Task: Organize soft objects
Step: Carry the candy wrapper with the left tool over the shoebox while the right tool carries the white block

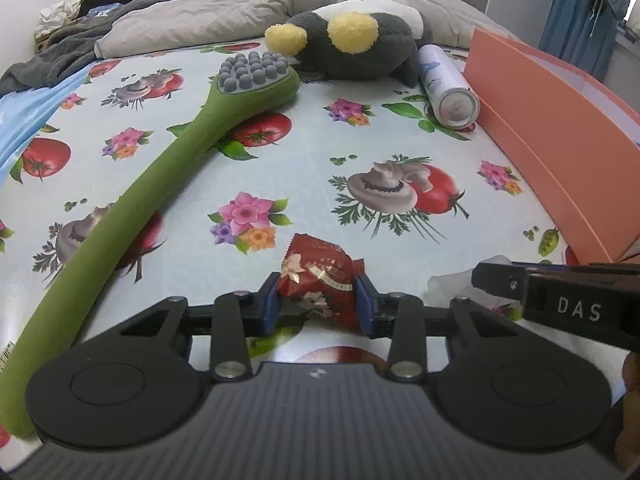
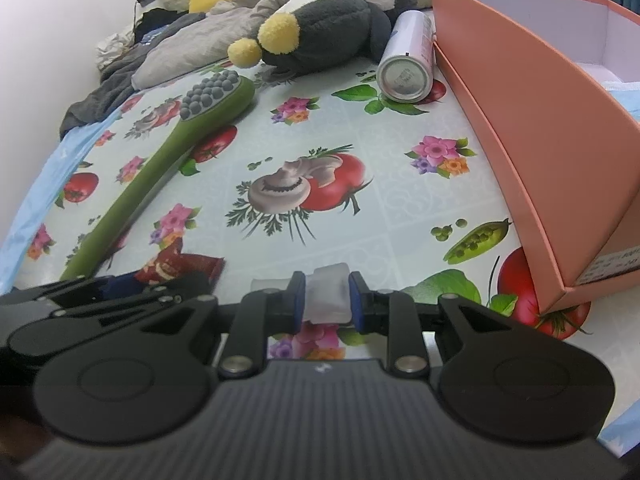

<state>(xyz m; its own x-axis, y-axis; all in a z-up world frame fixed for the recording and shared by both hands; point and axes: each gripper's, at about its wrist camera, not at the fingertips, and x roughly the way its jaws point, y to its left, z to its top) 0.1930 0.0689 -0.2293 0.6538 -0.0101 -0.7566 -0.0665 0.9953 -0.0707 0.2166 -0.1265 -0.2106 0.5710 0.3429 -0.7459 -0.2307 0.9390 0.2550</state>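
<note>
A red snack packet (image 1: 320,268) sits between the blue pads of my left gripper (image 1: 318,300), which press on both its sides just above the flowered cloth (image 1: 400,132). My right gripper (image 2: 325,300) is shut on a small white translucent soft packet (image 2: 330,280), low over the cloth. In the right wrist view the left gripper (image 2: 120,284) and the red snack packet (image 2: 180,266) show at the lower left. A grey plush toy (image 1: 352,48) with yellow pompoms lies at the far side, apart from both grippers.
A long green massage brush (image 1: 160,168) lies diagonally on the left. A white spray can (image 1: 448,84) lies beside an open pink box (image 2: 540,120) on the right. A crumpled grey duvet (image 1: 224,12) and dark clothes lie behind the plush.
</note>
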